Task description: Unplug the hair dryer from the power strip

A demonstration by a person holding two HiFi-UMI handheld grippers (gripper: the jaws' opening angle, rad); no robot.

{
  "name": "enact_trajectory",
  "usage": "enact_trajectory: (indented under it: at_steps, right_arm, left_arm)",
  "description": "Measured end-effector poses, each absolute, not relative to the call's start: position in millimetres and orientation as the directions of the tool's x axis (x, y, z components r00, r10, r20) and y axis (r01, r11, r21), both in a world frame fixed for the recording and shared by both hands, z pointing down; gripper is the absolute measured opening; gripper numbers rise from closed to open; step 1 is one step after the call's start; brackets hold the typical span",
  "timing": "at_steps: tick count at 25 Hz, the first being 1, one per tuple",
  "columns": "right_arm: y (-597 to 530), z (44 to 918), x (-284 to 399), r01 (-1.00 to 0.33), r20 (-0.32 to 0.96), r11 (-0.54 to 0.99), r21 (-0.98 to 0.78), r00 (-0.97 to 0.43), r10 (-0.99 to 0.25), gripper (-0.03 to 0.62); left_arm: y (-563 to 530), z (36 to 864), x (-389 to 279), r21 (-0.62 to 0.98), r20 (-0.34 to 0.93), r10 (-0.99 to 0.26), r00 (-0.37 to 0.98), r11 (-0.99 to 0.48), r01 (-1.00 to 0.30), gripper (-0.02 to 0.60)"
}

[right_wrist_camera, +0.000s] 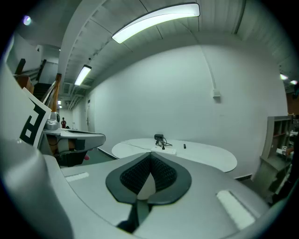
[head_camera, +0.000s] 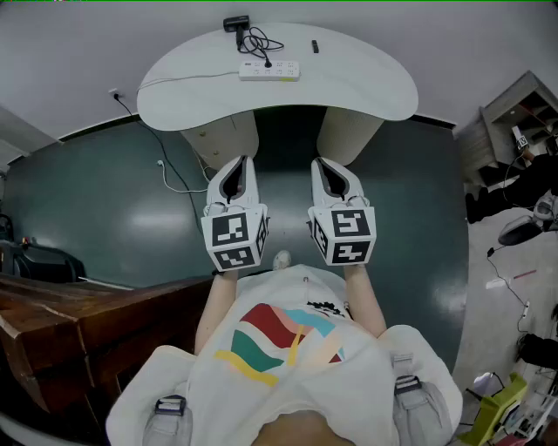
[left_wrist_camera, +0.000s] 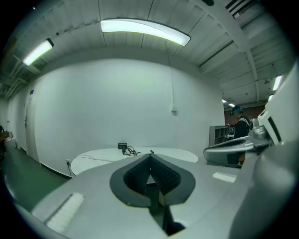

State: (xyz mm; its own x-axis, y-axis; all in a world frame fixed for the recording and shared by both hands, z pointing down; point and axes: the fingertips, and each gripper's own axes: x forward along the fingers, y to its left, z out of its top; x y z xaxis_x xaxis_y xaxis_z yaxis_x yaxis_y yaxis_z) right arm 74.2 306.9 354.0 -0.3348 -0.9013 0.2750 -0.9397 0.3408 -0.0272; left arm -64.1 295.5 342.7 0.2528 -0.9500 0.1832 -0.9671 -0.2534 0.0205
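White table [head_camera: 366, 87], power strip [head_camera: 269, 70], hair dryer [head_camera: 236, 24]

Smooth matt white table [head_camera: 366, 87] ahead of both grippers, with a glossy white plastic power strip [head_camera: 269, 70] on it. Matt white plastic on left gripper [head_camera: 239, 165] and right gripper [head_camera: 323, 165]; ribbed black pads [right_wrist_camera: 162, 175]. Sheeny dark green floor [head_camera: 105, 200] beneath.

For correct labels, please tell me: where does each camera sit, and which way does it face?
Head view: on the person's head, facing steeply down at the white curved table, white power strip, black hair dryer; chest, forearms, left gripper, right gripper show.
Left gripper view: on the left gripper, facing along its shut fingers toward the table; right gripper at right.
Right gripper view: on the right gripper, likewise; left gripper at left.
All three share the table.
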Motion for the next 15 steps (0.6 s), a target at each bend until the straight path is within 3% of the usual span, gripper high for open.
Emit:
enact_trajectory:
  at_steps: [15]
  right_arm:
    - [289.2,358.3,57.0,-0.927,0.294,0.374,-0.018,-0.363,-0.884,0.012]
  left_arm:
    - [271.4,341.8,-74.5,0.047,0.176,-0.945,0.275,-0.271,-0.961,0.000]
